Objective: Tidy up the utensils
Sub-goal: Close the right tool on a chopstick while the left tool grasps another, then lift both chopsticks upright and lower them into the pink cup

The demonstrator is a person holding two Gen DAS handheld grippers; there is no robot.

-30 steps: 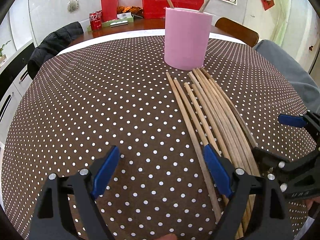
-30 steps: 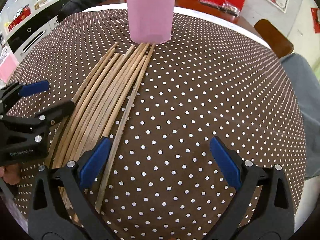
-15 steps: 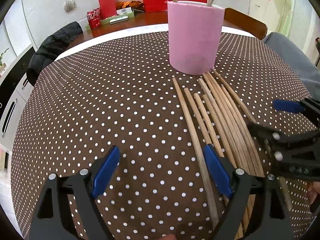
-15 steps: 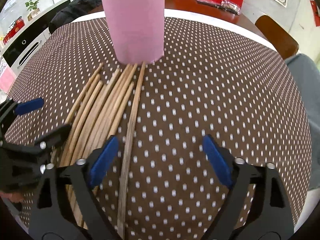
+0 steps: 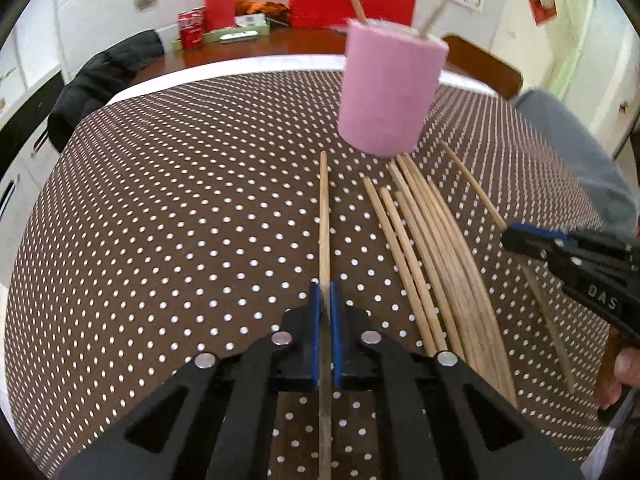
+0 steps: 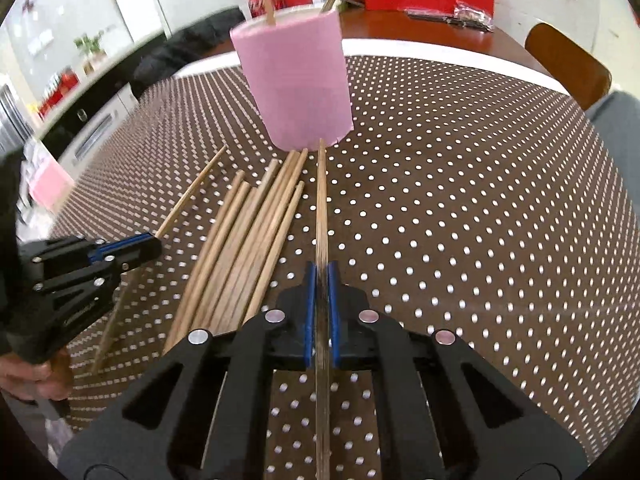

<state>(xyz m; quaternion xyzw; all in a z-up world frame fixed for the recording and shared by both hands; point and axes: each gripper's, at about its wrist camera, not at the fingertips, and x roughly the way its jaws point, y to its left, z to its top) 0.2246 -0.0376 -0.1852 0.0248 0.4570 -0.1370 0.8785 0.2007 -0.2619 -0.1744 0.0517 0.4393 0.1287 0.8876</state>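
Lettering "DAS" marks right tool (image 5: 516, 238), clamping chopstick (image 5: 472, 179).

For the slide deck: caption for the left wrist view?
Left gripper shut on one chopstick, pink holder ahead, loose chopsticks on the dotted tablecloth.

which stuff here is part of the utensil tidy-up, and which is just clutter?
Job:
- left gripper, shut on one chopstick
- right gripper, shut on another chopstick
- loose chopsticks on the cloth
- pink holder, two sticks already in it

Clutter:
- black jacket
- red cans
- red folders
- wooden chair
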